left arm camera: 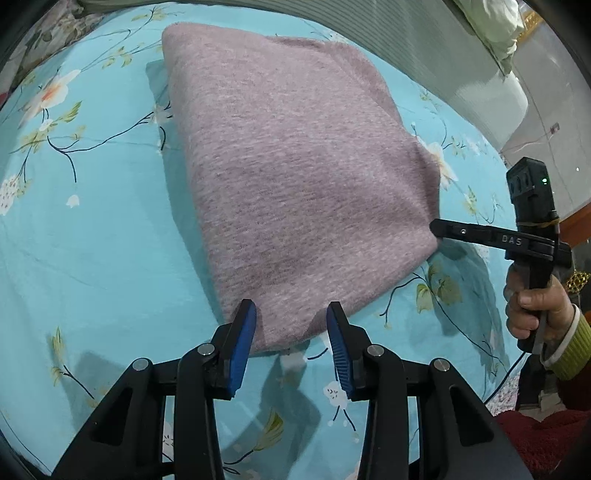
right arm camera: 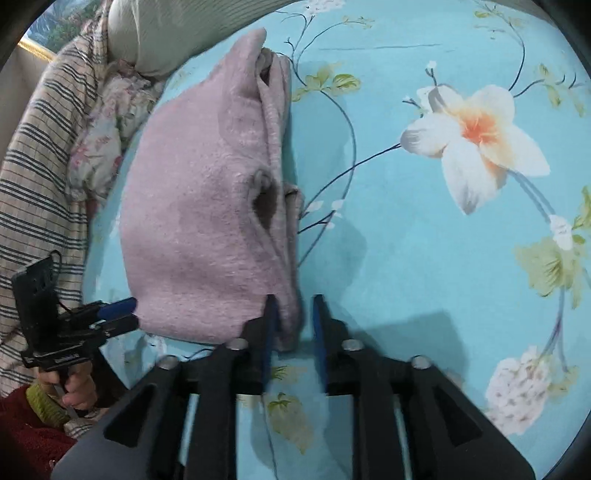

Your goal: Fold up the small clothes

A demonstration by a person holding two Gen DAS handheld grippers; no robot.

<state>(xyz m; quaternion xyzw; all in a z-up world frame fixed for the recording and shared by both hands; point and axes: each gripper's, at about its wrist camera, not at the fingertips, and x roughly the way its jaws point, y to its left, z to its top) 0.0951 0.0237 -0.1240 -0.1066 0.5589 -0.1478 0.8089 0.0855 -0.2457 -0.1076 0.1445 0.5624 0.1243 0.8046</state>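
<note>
Both grippers are working at the folded pink garment (left arm camera: 295, 177) lying on the floral blue sheet (left arm camera: 92, 240). Left gripper (left arm camera: 291, 325) is straddling its near corner, pads spread and not pressing. Right gripper (right arm camera: 293, 317) is standing parted around another corner, gripping nothing.

A turquoise bedsheet (left arm camera: 92, 240) printed with white blossoms, green leaves and thin dark stems covers the bed. In the right wrist view one large white flower with an orange heart (right arm camera: 476, 144) lies on the right, and a pale clustered bloom (right arm camera: 517, 391) sits near the lower right. At the far left edge of the bed a striped beige cloth with dark bands (right arm camera: 40, 192) is heaped, and beside it lies a bunched floral fabric in pink and white (right arm camera: 99, 147). Above these rests a pale ribbed pillow (right arm camera: 166, 33). In the left wrist view, ribbed grey-green bedding (left arm camera: 461, 70) runs along the far right.
</note>
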